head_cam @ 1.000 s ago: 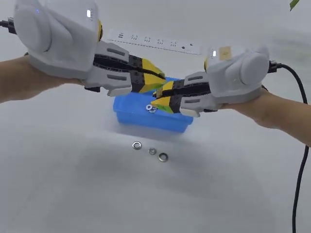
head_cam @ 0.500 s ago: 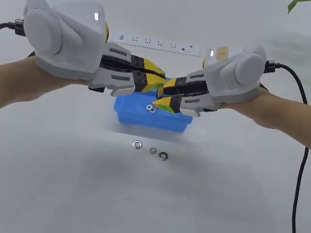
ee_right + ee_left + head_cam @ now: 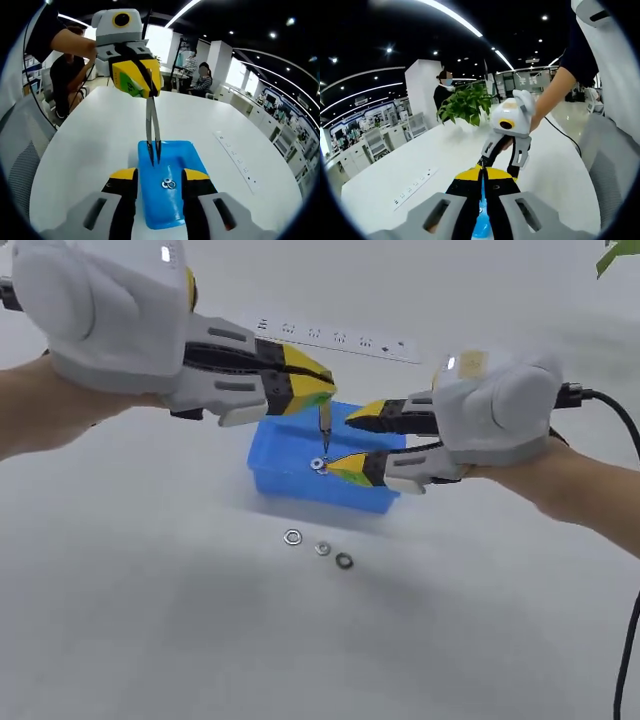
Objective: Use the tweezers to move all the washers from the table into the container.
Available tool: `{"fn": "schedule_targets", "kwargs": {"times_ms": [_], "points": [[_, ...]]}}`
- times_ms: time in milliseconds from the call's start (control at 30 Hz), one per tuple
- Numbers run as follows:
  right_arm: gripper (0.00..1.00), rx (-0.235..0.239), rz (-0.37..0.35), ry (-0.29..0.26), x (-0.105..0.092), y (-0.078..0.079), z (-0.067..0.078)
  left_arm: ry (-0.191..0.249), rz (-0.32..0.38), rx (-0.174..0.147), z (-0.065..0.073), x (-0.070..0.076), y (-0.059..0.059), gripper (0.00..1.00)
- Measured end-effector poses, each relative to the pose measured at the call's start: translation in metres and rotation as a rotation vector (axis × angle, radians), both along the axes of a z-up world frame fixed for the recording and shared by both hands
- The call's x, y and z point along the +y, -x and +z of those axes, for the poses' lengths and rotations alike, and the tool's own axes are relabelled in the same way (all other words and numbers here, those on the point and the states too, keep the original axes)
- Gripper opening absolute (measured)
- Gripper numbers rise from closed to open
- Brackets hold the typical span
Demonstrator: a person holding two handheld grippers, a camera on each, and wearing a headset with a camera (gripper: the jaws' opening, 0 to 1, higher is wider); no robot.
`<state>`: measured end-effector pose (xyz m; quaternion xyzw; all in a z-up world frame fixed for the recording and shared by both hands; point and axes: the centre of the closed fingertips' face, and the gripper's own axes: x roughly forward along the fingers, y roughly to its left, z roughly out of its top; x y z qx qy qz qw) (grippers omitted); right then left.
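Note:
A blue container (image 3: 300,485) stands mid-table with a couple of washers (image 3: 319,466) inside. Three more washers (image 3: 321,549) lie in a row on the white table in front of it. My left gripper (image 3: 325,390) is shut on the silver tweezers (image 3: 324,425), which hang points-down over the container. In the right gripper view the tweezers (image 3: 152,127) hang above the container (image 3: 155,210), their tips close together just behind the washers (image 3: 168,184). My right gripper (image 3: 345,440) stands open to the tweezers' right, its jaws apart above the container with nothing between them.
A white power strip (image 3: 330,338) lies behind the container. A black cable (image 3: 625,440) trails from the right gripper along the right edge. Bare white table spreads in front of the loose washers. People and desks stand far off in the gripper views.
My right gripper has opened and drawn slightly right, away from the left gripper's jaws. The tweezers now hang in plain sight from the left gripper.

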<state>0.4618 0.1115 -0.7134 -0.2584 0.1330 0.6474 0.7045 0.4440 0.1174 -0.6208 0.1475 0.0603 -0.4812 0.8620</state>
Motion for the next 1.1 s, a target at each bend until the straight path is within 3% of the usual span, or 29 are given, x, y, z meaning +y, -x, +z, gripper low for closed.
{"fn": "schedule_targets", "kwargs": {"times_ms": [133, 233, 467, 600, 833, 1100], "points": [[0.45, -0.008, -0.013, 0.028, -0.012, 0.009, -0.001, 0.001, 0.010, 0.007, 0.001, 0.007, 0.011, 0.05], [0.47, -0.017, -0.021, 0.042, -0.022, 0.016, -0.002, -0.005, 0.008, 0.009, 0.000, 0.009, 0.020, 0.05], [0.58, 0.009, -0.047, 0.075, -0.047, 0.034, -0.010, -0.003, -0.003, 0.019, -0.003, 0.006, 0.036, 0.05], [0.60, -0.019, -0.070, 0.124, -0.062, 0.036, -0.017, -0.007, -0.015, 0.016, -0.004, 0.003, 0.042, 0.05], [0.73, 0.044, -0.102, 0.096, -0.070, 0.047, -0.019, -0.003, -0.014, 0.033, -0.011, 0.002, 0.047, 0.05], [0.86, 0.108, -0.118, 0.099, -0.076, 0.062, -0.034, -0.024, -0.024, 0.066, -0.032, -0.001, 0.056, 0.05]]}}
